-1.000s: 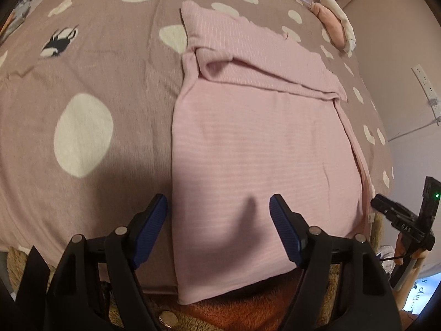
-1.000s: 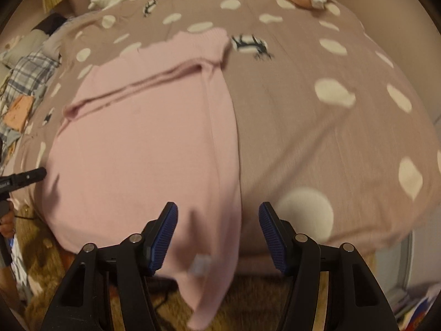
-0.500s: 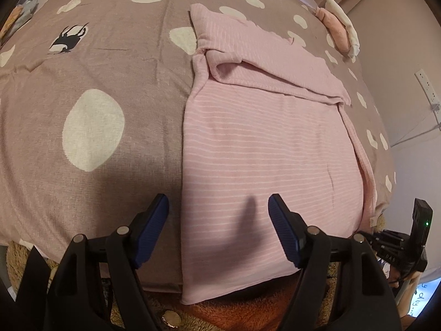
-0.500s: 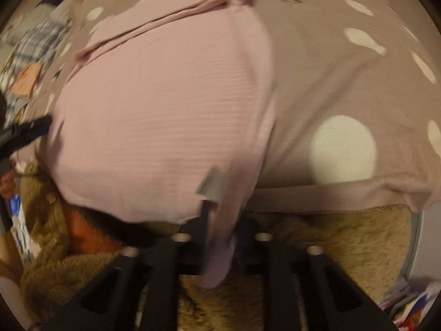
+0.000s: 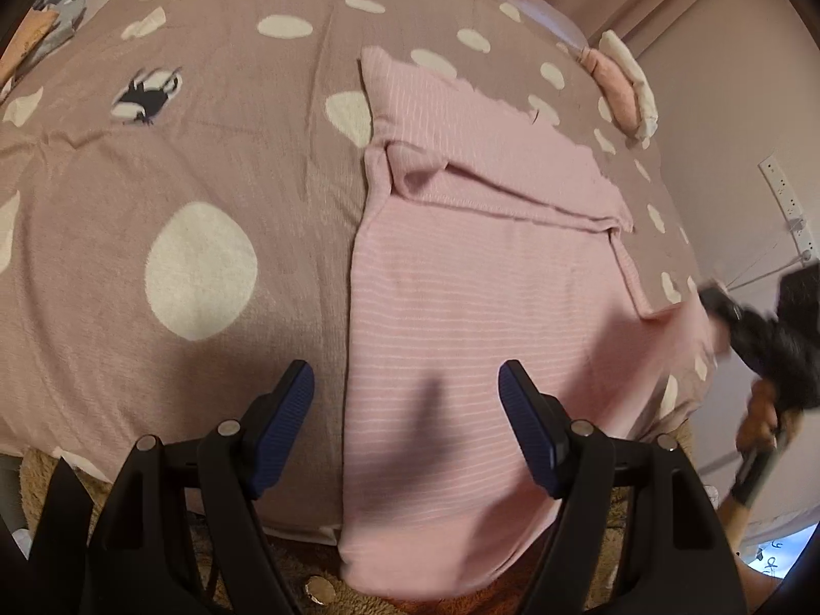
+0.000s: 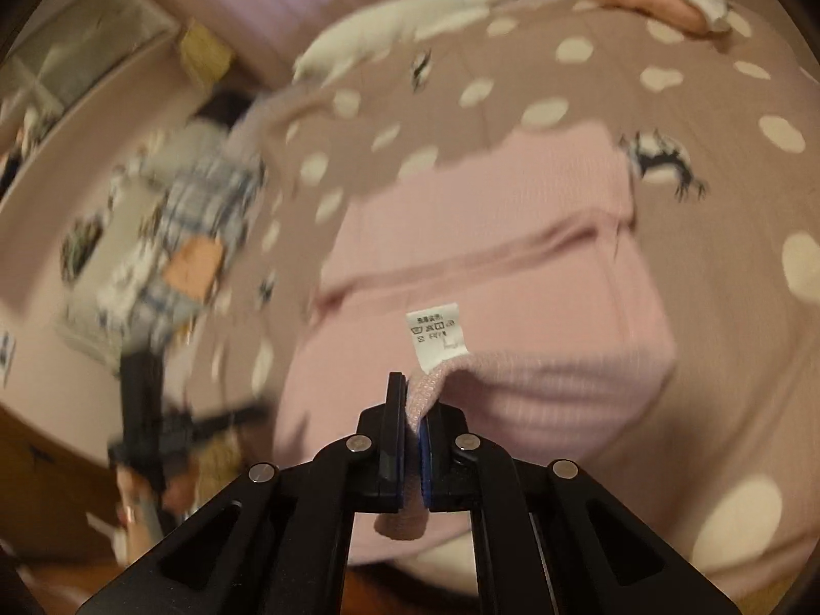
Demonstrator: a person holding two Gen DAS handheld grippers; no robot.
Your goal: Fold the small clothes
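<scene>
A pink striped knit garment [image 5: 471, 277] lies flat on the bed, its top part folded over, its hem hanging over the near edge. My left gripper [image 5: 407, 425] is open just above the hem's left side, touching nothing. My right gripper [image 6: 415, 430] is shut on the garment's [image 6: 512, 307] hem corner and lifts it; a white care label [image 6: 435, 335] stands up from the pinched fabric. In the left wrist view the right gripper [image 5: 758, 328] shows blurred at the right edge, pulling that corner up.
The bed has a mauve cover [image 5: 195, 164] with white dots and penguin prints. Folded pink and white clothes [image 5: 622, 87] lie at the far right. Plaid clothes [image 6: 174, 236] lie at the far left. A white goose plush [image 6: 410, 20] lies at the head. A furry brown rug [image 5: 318, 594] lies below.
My right gripper shut on the hem corner and has raised it, turning the label up. My left gripper stayed open and drew slightly closer to the hem.
</scene>
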